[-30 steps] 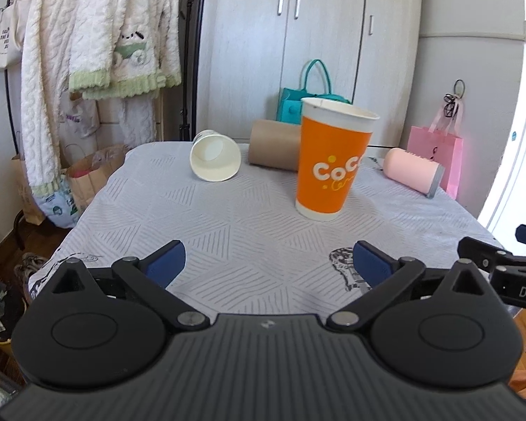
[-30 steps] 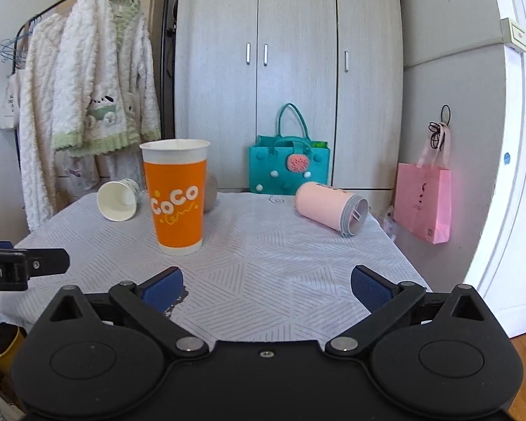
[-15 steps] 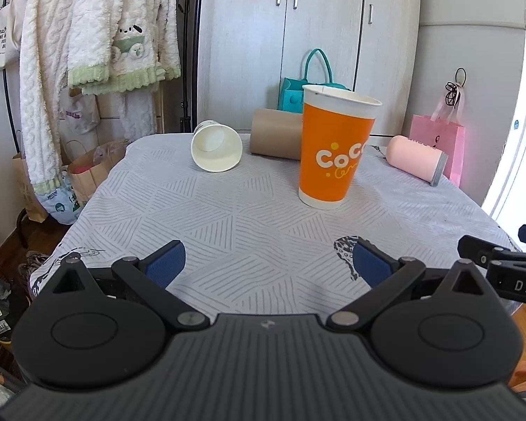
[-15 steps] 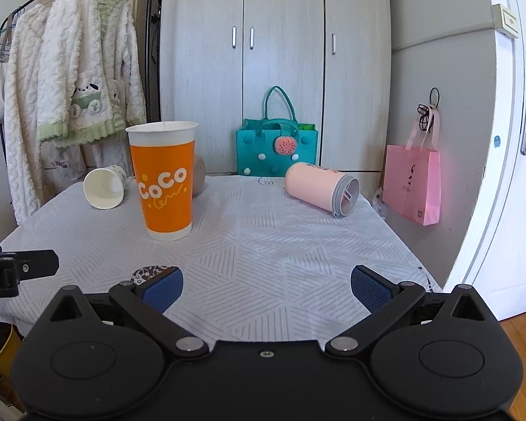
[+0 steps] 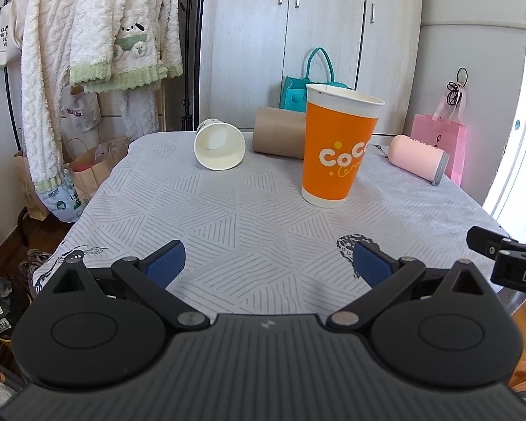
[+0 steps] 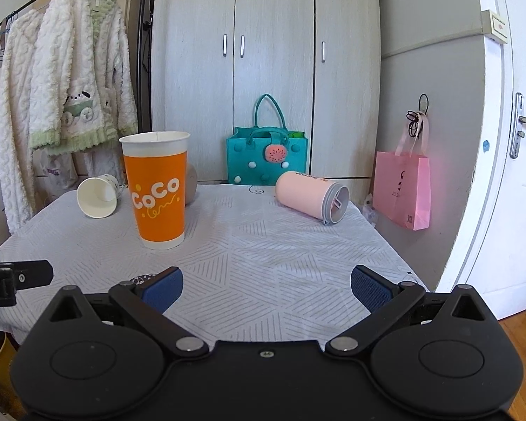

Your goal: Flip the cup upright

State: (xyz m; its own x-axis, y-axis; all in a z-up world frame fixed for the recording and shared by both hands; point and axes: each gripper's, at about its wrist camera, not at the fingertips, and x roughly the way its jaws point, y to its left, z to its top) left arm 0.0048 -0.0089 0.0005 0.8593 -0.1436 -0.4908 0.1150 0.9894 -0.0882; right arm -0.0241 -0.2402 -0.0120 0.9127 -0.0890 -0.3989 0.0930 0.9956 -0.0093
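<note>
Altogether, four cups on one table [image 5: 228, 217], cloth grey-white with hatched triangles. Orange cup [image 5: 336, 147], one, lettered "CoCo", upright, mouth up, toward the middle of the table. White cup [image 5: 219, 145], one, small, on its side at the far left, mouth facing the cameras. Brown cup [image 5: 278, 137], one, on its side, behind the orange cup and partly hidden by it, just right of the white cup. Pink cup [image 6: 310, 198], one, grey-lidded, on its side at the far right, well apart from the orange cup. Left gripper [image 5: 268, 263], one, blue pads spread wide, nothing between them, over the near edge of the table. Right gripper [image 6: 266, 287], one, likewise spread and empty, near edge; each gripper's tip shows at the side of the other's view. Behind the table: wardrobe [image 6: 263, 70], one, grey doors; teal bag [image 6: 266, 163], one; pink bag [image 6: 401, 189], one, hung at the right; white robes [image 5: 87, 35] on a rail at the left. Nothing lies between either gripper and the cups
</note>
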